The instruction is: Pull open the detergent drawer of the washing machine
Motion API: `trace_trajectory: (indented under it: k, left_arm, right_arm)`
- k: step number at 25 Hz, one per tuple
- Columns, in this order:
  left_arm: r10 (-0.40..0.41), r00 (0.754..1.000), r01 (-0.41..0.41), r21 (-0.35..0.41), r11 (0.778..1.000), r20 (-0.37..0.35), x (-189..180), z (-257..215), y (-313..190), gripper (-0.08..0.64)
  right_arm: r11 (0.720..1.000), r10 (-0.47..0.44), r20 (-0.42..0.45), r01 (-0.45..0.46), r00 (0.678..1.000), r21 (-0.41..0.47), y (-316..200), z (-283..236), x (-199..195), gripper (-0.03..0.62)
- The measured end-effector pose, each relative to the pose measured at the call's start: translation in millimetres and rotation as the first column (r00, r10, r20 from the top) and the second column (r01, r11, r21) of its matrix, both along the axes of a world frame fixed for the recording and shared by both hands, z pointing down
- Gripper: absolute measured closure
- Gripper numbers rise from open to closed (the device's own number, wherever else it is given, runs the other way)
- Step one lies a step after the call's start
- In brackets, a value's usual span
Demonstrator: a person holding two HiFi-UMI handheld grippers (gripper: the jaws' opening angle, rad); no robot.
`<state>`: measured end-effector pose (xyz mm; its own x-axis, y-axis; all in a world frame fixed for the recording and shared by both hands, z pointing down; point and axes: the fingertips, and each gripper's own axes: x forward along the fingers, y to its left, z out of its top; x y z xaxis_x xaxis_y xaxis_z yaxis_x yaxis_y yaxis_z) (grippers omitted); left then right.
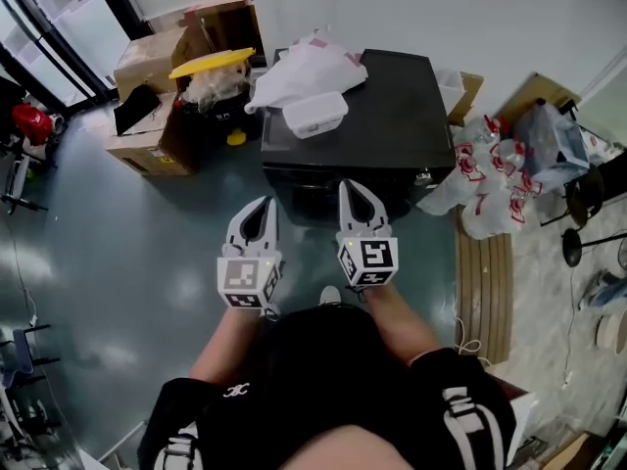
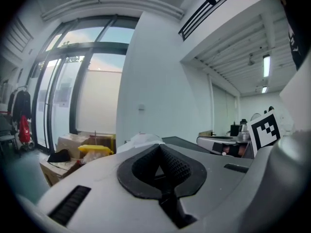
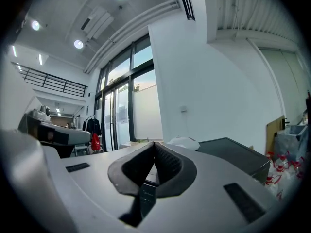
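The black washing machine stands straight ahead of me in the head view; only a narrow strip of its front face shows, and I cannot make out the detergent drawer on it. My left gripper and right gripper are held side by side just short of that front, pointing at it. Both are shut with nothing between the jaws. In the left gripper view the closed tips sit below the machine's dark top. The right gripper view shows the closed tips with the machine's top to the right.
A white bag and a white lidded container lie on the machine. Cardboard boxes and a yellow lid stand to its left. Plastic bags, a wooden board and a black stool are on the right.
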<state>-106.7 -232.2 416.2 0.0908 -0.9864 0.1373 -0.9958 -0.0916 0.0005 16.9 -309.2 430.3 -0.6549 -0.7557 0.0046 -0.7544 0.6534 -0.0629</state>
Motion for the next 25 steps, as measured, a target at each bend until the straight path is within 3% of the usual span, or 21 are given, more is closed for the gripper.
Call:
trace_trajectory:
  k: [7,13,16,18,19,20,21,23,25]
  left_arm:
    - [0.157,0.988,-0.157,0.024,0.987,0.008,-5,1,-27,0.558]
    - [0.287,0.958,-0.287,0.01,0.958,0.004,-29,9,-39,0.558]
    - [0.311,0.95,-0.311,0.02,0.95,-0.003,-45,6,-43,0.558]
    - [0.308,0.951,-0.308,0.024,0.951,-0.014,-57,7,-46,0.558]
    - [0.305,0.952,-0.304,0.021,0.952,-0.022,-62,10,-47,0.558]
    - [0.301,0.953,-0.301,0.017,0.953,-0.031,-66,14,-47,0.558]
    - [0.299,0.954,-0.298,0.011,0.954,-0.04,-69,17,-47,0.558]
    - [0.296,0.954,-0.296,0.005,0.955,-0.054,-72,21,-46,0.558]
    - [0.293,0.954,-0.293,0.006,0.956,-0.057,-72,22,-44,0.558]
  right_arm:
    - [0.995,0.102,0.094,-0.1,0.99,-0.026,-9,7,0,0.591]
    - [0.98,0.184,0.158,-0.169,0.97,-0.103,-4,18,-20,0.591]
    - [0.974,0.208,0.203,-0.183,0.957,-0.135,-2,24,-28,0.591]
    - [0.977,0.183,0.278,-0.143,0.943,-0.16,-1,27,-32,0.591]
    - [0.98,0.148,0.347,-0.091,0.926,-0.175,0,29,-35,0.591]
    - [0.982,0.105,0.43,-0.024,0.897,-0.19,0,29,-37,0.513]
    - [0.978,0.07,0.518,0.043,0.853,-0.204,0,29,-37,0.396]
    - [0.962,0.056,0.674,0.143,0.736,-0.235,-4,33,-32,0.295]
    - [0.944,0.074,0.775,0.207,0.628,-0.258,-7,41,-26,0.259]
